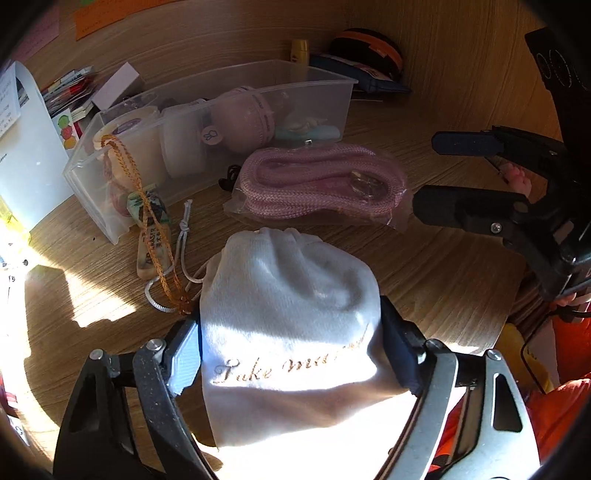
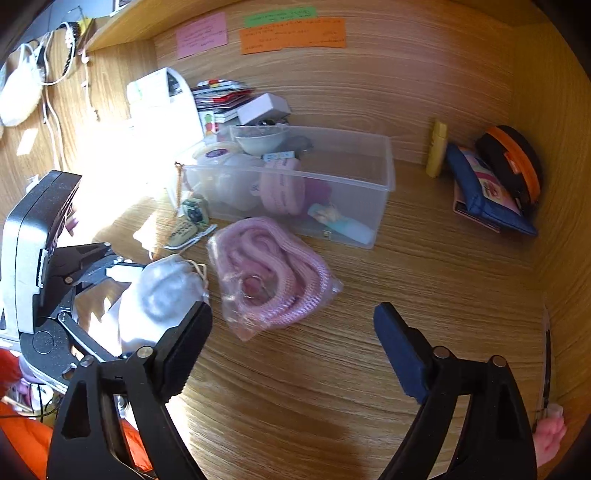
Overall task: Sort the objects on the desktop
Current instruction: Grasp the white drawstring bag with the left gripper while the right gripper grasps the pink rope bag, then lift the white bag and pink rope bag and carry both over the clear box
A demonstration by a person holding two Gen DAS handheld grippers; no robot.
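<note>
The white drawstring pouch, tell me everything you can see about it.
The white drawstring pouch is soft, velvety-looking fabric with gold cursive lettering, partly creased and unreadable. Its neck is cinched shut, with a pale cord trailing from it. The left gripper clamps it from both sides, neck pointing away toward the clear plastic bin. Sunlight falls across its lower half. Whether it rests on the desk is unclear.

The white cloth pouch point(image 1: 291, 332) at the bottom middle of the left view has gold curly writing that starts "Take" (the next word is folded and too hard to read). The writing on the sticky notes point(image 2: 291, 33) at the top is too small to read.
</note>
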